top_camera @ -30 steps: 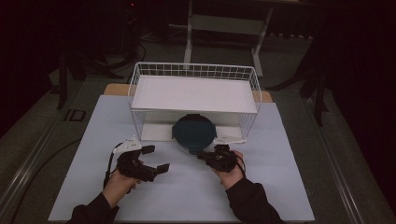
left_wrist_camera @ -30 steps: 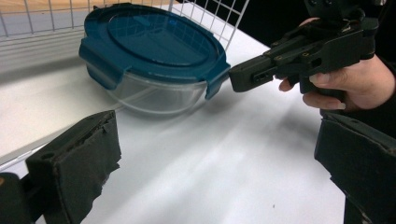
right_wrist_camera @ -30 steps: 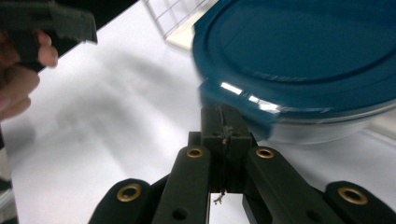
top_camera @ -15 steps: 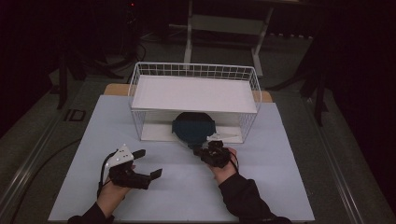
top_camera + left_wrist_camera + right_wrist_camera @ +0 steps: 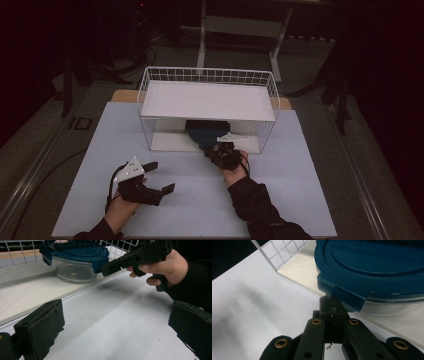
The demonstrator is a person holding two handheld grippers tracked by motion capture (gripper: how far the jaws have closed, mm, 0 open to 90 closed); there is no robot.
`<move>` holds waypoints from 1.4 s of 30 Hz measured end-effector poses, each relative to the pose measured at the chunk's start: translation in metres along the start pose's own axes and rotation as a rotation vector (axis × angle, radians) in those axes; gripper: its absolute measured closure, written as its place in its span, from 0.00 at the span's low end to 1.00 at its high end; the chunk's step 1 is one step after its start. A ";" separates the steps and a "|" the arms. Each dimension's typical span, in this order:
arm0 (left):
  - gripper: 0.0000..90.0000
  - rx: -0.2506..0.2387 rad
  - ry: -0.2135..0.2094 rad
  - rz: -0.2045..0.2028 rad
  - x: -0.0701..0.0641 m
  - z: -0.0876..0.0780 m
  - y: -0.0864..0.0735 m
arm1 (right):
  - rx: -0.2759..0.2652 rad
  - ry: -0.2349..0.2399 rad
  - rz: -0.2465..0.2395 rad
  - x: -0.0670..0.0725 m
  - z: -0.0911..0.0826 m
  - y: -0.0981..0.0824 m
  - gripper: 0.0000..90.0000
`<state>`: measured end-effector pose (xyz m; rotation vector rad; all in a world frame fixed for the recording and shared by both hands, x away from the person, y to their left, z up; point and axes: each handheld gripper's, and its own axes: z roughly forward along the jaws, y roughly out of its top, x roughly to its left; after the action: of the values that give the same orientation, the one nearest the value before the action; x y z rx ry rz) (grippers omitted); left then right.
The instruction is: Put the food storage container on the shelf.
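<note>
A round clear glass bowl with a smooth blue plastic lid (image 5: 75, 260) sits under the white wire-mesh basket (image 5: 207, 100). The right tongs (image 5: 333, 311), clenched empty, touch its lid tab; the left tongs (image 5: 160, 177) hang released well before the basket.

Hidden and cut-off parts

In the high view the rack's (image 5: 207, 100) top shelf covers most of the container (image 5: 202, 134). In the right gripper view the lid (image 5: 372, 267) runs off the top and right edges, and its clip hides the right gripper's (image 5: 332, 308) jaw tips. The left gripper's (image 5: 117, 327) jaws are cropped below.
</note>
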<state>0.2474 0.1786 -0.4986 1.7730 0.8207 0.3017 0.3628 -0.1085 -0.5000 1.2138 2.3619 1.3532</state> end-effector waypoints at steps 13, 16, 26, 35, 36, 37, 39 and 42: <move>0.00 -0.005 -0.014 -0.007 0.000 0.000 -0.001 | -0.006 -0.026 0.004 -0.007 0.007 0.007 1.00; 0.00 -0.004 -0.017 -0.009 -0.001 0.001 -0.001 | -0.009 -0.029 0.011 -0.007 0.006 0.006 1.00; 0.00 0.002 -0.031 -0.010 -0.003 0.001 0.001 | -0.027 0.004 -0.003 0.003 0.001 0.003 0.88; 0.00 0.007 -0.040 0.000 -0.005 -0.003 0.008 | -0.083 0.079 -0.031 0.016 -0.019 -0.007 0.22; 0.00 0.007 -0.041 0.001 -0.005 -0.005 0.009 | -0.088 0.086 -0.031 0.016 -0.021 -0.007 0.19; 0.00 0.003 -0.041 0.003 -0.005 -0.006 0.010 | -0.095 0.095 -0.024 0.017 -0.024 -0.008 0.18; 0.01 0.002 -0.041 0.010 -0.006 -0.008 0.010 | -0.095 0.099 -0.038 0.018 -0.028 -0.009 0.16; 0.00 0.005 -0.047 0.008 -0.008 -0.010 0.009 | -0.104 0.126 -0.040 0.015 -0.037 -0.012 0.16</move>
<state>0.2395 0.1790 -0.4852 1.7816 0.7818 0.2632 0.3278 -0.1246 -0.4847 1.0771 2.3507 1.5610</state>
